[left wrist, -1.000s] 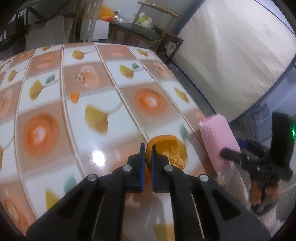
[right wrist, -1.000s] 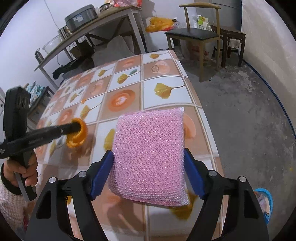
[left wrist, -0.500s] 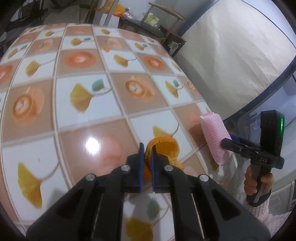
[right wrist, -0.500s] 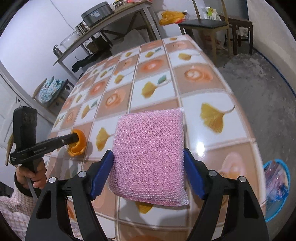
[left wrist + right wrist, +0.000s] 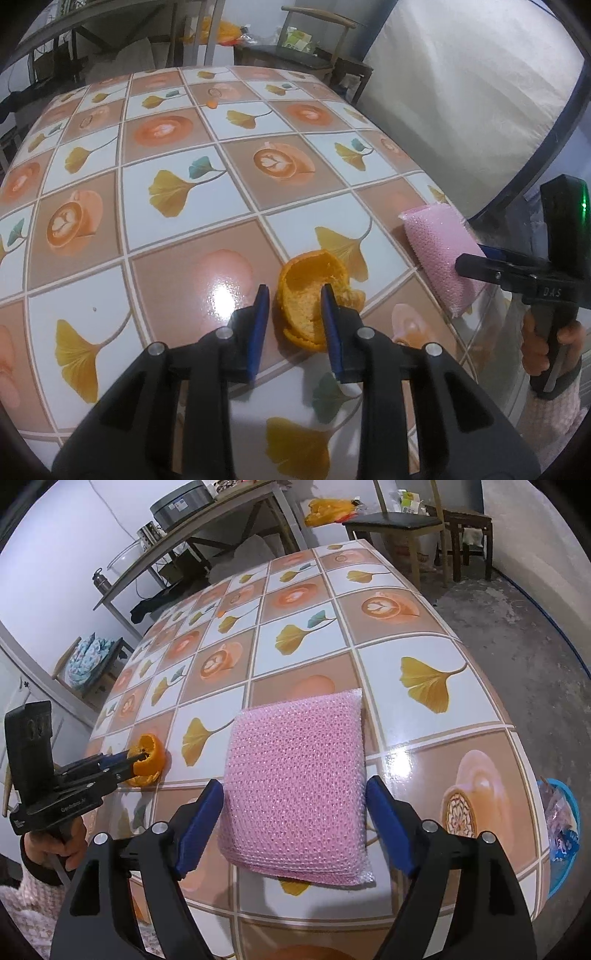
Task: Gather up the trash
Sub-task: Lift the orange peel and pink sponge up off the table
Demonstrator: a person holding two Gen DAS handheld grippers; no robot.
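The left tongs (image 5: 293, 310) are spread, one orange peel (image 5: 312, 297) lying on the table (image 5: 184, 229) partly between their blue tips, its right edge at the right tip. The right tongs (image 5: 295, 816) pinch one pink scouring pad (image 5: 295, 786) by its two sides, just above the table. One smaller orange scrap (image 5: 212, 104) lies far across the table. A blue bin (image 5: 563, 834) stands on the floor past the table's right edge.

Left gripper (image 5: 293, 306): jaws parted, one blue pad either side of the orange peel (image 5: 312, 295), low over the table's near edge. Right gripper (image 5: 295, 805): jaws wide, pads pressed against both sides of the pink sponge (image 5: 295, 786). A hand (image 5: 546, 339) grips its handle.
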